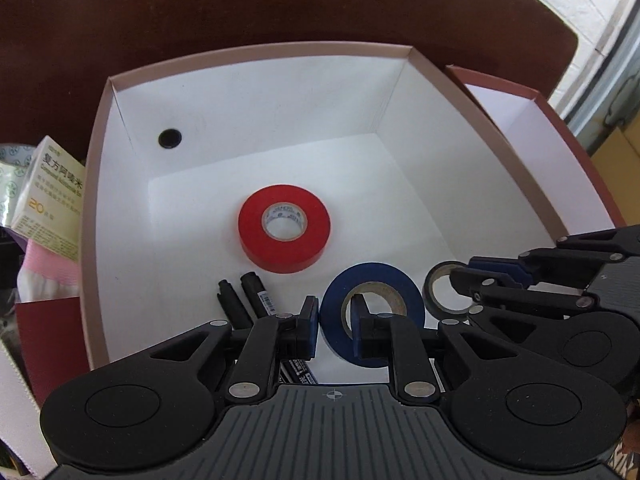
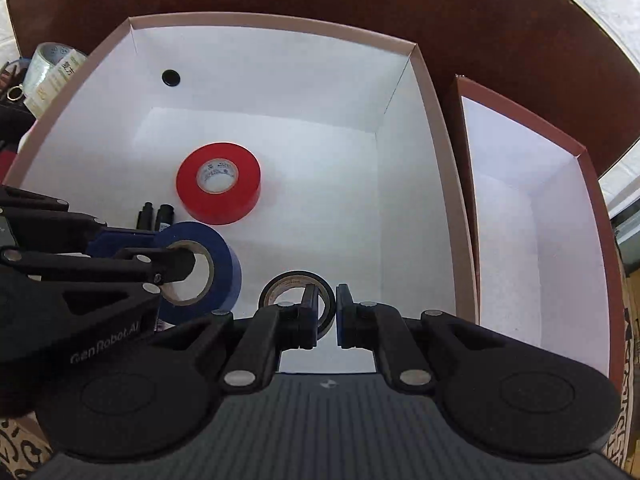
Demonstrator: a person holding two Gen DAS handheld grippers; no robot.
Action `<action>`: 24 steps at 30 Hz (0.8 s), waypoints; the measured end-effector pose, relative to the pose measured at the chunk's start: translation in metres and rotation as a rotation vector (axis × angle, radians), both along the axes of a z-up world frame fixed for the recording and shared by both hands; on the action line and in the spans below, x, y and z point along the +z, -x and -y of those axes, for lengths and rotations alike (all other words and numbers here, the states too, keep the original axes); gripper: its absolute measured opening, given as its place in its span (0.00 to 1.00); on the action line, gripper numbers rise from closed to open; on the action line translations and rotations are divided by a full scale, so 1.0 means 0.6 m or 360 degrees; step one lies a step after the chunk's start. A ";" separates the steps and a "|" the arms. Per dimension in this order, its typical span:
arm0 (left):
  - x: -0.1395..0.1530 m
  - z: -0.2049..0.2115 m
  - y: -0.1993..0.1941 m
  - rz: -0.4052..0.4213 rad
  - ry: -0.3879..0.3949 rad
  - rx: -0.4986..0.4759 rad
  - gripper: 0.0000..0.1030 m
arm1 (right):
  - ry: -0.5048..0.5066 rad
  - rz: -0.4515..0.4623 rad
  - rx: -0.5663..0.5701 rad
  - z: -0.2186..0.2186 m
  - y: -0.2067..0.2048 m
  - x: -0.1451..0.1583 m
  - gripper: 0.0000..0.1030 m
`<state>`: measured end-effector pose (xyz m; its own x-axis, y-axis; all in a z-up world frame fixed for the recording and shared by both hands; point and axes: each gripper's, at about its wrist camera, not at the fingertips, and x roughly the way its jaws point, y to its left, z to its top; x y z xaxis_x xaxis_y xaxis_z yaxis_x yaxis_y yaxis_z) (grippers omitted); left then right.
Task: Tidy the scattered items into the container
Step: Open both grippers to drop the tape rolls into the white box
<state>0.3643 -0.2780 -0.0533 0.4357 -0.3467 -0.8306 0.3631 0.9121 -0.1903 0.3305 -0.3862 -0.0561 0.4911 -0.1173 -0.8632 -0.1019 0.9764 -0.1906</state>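
Observation:
My left gripper (image 1: pixel 335 328) is shut on a blue tape roll (image 1: pixel 400 280), one finger through its hole and one outside the rim. My right gripper (image 2: pixel 326 316) is shut the same way on a smaller black tape roll (image 2: pixel 294 278). Both rolls hang side by side low inside the white box (image 1: pixel 260 50), near its front. The right wrist view shows the left gripper (image 2: pixel 176 252) holding the blue tape roll (image 2: pixel 226 276). In the left wrist view the right gripper (image 1: pixel 464 280) holds the black tape roll (image 1: pixel 430 288). A red tape roll (image 1: pixel 256 240) and two black markers (image 1: pixel 248 296) lie on the box floor.
The box lid (image 2: pixel 520 200), red outside and white inside, lies open-side up along the box's right wall. A medicine carton (image 1: pixel 48 196) and a clear tape roll (image 1: pixel 12 168) sit outside the left wall. A dark brown table (image 2: pixel 480 8) surrounds the box.

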 end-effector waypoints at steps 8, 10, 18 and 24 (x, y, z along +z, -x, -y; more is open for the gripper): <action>0.005 -0.008 -0.007 0.0056 0.0011 0.0050 0.59 | 0.0024 0.0031 -0.0003 0.005 -0.019 -0.007 0.44; 0.016 -0.019 -0.005 0.0134 -0.0012 0.0086 0.81 | -0.0030 0.0043 0.0023 0.009 -0.015 -0.002 0.52; 0.063 -0.050 0.043 0.0160 0.0298 -0.0038 1.00 | -0.0161 0.0185 0.0197 -0.026 0.038 0.037 1.00; 0.084 -0.070 0.092 0.0271 0.0278 -0.0044 1.00 | -0.0252 0.0236 0.0183 -0.031 0.075 0.053 1.00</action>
<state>0.3091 -0.2361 -0.0026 0.5525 -0.4922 -0.6727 0.4277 0.8601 -0.2781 0.2852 -0.3674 -0.0242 0.6161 0.0780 -0.7838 -0.1966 0.9788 -0.0571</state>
